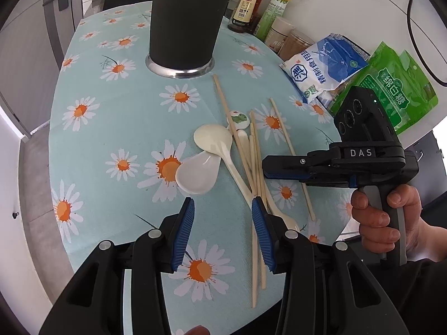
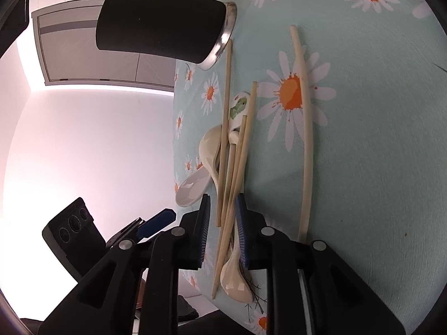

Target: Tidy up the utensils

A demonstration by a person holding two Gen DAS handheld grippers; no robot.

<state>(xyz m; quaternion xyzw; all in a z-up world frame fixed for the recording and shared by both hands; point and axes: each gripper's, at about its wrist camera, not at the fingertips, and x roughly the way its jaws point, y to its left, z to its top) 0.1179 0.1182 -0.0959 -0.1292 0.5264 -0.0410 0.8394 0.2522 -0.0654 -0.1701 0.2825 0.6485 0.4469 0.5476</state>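
A tall black utensil holder (image 1: 184, 22) with a metal base stands at the far side of the daisy tablecloth (image 1: 111, 128). In front of it lie two white spoons (image 1: 213, 139), a small spoon with a green figure (image 1: 237, 118) and several wooden chopsticks (image 1: 254, 164) in a loose pile. My left gripper (image 1: 222, 209) hangs open over the cloth just before the pile, with nothing between its fingers. In the right wrist view my right gripper (image 2: 223, 203) is slightly open. Chopsticks (image 2: 232, 173) and a cream spoon (image 2: 234, 279) show between its fingers, and the pads do not clamp them.
Sauce bottles (image 1: 248, 5), jars, a blue-white bag (image 1: 324, 64) and a green bag (image 1: 391, 83) crowd the table's far right. One chopstick (image 2: 303, 128) lies apart on the right. A hand (image 1: 382, 223) holds the right gripper's handle. The table edge curves close on the left.
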